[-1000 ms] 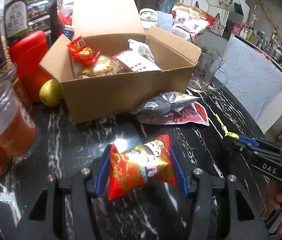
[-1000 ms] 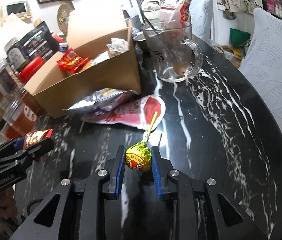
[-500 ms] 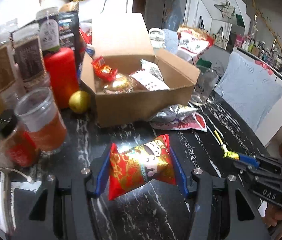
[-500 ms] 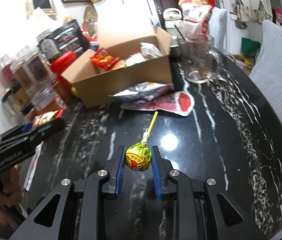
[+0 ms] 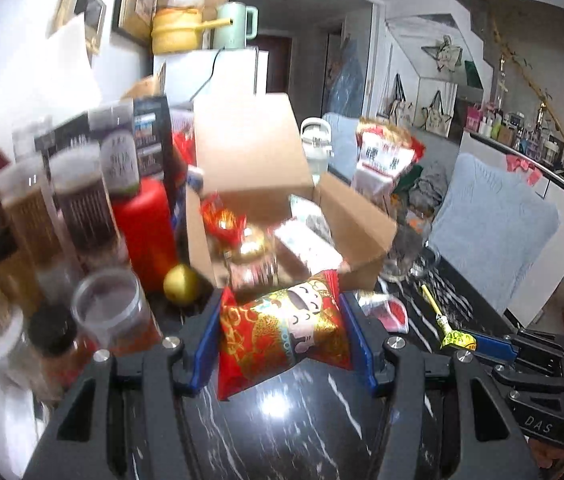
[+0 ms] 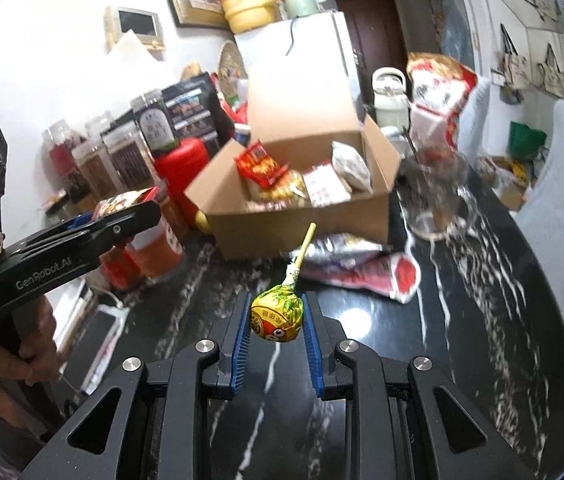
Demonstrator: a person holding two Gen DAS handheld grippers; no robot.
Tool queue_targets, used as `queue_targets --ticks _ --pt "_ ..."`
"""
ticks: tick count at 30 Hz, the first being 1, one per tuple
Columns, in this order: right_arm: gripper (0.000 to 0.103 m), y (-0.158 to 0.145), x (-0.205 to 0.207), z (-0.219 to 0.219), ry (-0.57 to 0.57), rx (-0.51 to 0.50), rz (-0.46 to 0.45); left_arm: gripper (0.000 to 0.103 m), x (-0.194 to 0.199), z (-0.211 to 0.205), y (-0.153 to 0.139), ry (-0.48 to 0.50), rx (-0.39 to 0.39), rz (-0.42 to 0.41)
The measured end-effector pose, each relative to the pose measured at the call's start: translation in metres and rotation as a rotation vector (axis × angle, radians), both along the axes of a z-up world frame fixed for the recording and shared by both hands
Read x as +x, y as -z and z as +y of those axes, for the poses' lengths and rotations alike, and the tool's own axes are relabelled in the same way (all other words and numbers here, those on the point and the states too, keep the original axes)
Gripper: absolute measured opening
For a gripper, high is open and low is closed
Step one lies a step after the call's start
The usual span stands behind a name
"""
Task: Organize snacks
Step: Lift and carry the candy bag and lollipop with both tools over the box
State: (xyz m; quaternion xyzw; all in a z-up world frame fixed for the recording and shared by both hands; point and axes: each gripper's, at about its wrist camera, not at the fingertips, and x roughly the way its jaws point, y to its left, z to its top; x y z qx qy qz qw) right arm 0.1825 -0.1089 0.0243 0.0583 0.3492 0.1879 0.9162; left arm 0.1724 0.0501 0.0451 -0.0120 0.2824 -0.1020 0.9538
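My left gripper [image 5: 282, 336] is raised off the black marble table [image 5: 289, 432], clenched on a red-and-gold snack packet [image 5: 282, 336] in front of the open cardboard box [image 6: 301, 216]. My right gripper [image 6: 276, 320] grips a yellow-wrapped lollipop [image 6: 276, 316], stick pointing toward the box. Only the right view shows my hand [image 6: 10, 356] on the left handle. The box holds several wrapped snacks [image 6: 266, 168]; a silver-and-red bag [image 6: 361, 268] lies beside it.

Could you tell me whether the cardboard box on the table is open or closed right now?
Open. The cardboard box has its lid flap raised upright behind it, and snack packets show inside from above.
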Motion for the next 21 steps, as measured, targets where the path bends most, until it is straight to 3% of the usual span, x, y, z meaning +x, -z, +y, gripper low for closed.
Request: queue_targets --ticks 9,21 --pt "0.025 -0.032 0.038 0.016 -0.041 -0.007 -0.073 0.055 0.039 0.007 -0.033 -0.007 0.009 -0.079" --pt "0.025 -0.048 0.112 0.032 -0.092 -0.036 -0.127 0.055 0.112 0.008 -0.037 -0.029 0.023 -0.094"
